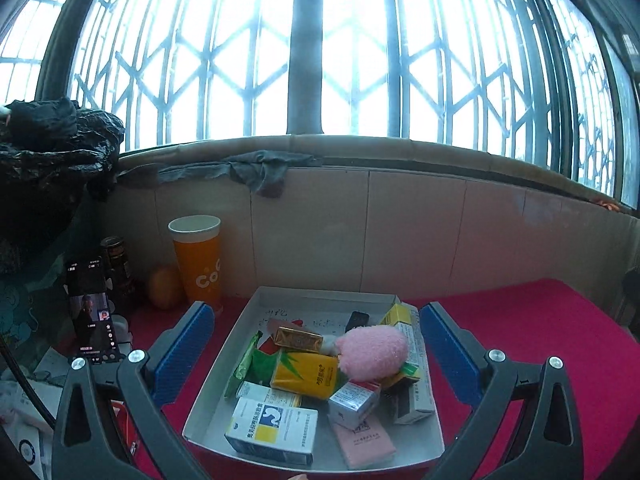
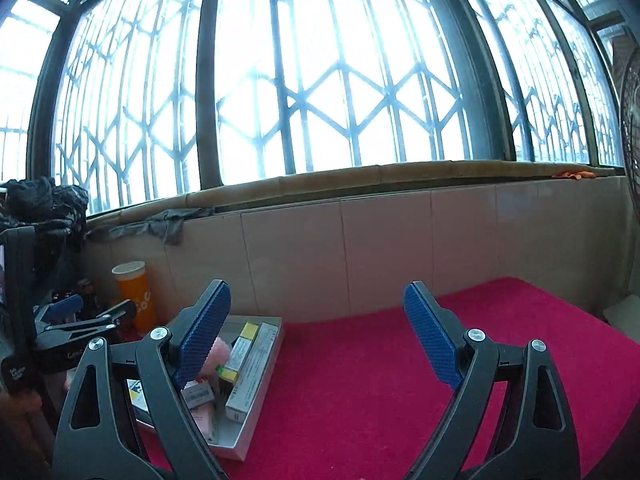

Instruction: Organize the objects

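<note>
A shallow grey tray (image 1: 224,384) rests on the red cloth (image 1: 540,340), lying directly ahead of the left gripper (image 1: 316,344) and framed between its two blue pads. Its long axis runs away from that gripper toward the tiled wall (image 1: 400,220). The tray is packed with small cartons: a white-and-blue medicine box (image 1: 272,430) nearest the gripper, a yellow carton (image 1: 306,374) behind it, a gold box (image 1: 298,338) farther on, and a pink plush toy (image 1: 372,354) lying across the middle. A long grey box (image 2: 252,368) lies along the tray's right wall, parallel to it.

Left gripper: jaws spread wide, nothing between them. Right gripper (image 2: 316,336): likewise released and empty, over bare cloth, with the tray to its lower left, partly behind its left finger.

An orange paper cup (image 1: 198,260) stands beyond the left gripper's left finger.
</note>
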{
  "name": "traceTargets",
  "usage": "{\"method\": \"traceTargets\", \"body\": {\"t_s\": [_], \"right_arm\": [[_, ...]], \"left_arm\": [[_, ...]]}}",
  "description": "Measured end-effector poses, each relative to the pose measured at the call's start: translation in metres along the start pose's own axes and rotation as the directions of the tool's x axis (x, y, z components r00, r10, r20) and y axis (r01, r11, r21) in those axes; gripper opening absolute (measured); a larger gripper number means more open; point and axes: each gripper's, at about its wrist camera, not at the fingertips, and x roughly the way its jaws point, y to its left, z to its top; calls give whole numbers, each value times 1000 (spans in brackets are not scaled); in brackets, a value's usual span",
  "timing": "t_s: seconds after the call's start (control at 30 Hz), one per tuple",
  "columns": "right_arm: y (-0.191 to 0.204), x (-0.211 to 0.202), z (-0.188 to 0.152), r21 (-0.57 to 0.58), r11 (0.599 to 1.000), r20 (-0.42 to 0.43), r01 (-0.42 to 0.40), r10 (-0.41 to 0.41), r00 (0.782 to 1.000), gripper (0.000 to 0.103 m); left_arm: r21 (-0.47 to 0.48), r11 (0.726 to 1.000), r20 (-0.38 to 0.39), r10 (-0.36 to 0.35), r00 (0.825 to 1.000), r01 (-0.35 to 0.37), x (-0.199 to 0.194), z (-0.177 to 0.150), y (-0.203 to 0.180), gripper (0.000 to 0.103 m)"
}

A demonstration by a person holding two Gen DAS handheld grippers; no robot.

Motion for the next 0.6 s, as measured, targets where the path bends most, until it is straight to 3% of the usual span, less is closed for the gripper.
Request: {"method": "traceTargets", "body": {"t_s": [0.1,0.13,0.3,0.4,0.53,0.6], "right_arm": [[3,8,-9,-14,1000,-136,-8,6,991,89],[2,4,-15,-11,1000,-140,-5,3,990,89],[-10,-30,-15,39,999,-72,22,-19,997,89],[-19,-50,-9,54,997,-37,48,-46,998,89],[-21,-71,-6,59,997,-19,44,-42,999,89],[-20,-77,-9,42,998,-12,41,-41,999,89]], "left_arm": [[0,1000,14,-30,999,30,-23,-8,-6,103],[12,1000,9,-28,1000,28,-29,-11,-9,103],[44,998,-25,55,998,-54,-45,-22,-13,103],[72,991,1,111,994,-111,-58,-26,-18,103],[98,988,56,119,991,-124,-82,-24,-31,103],[97,992,45,78,996,-82,-87,-22,-35,103]]}}
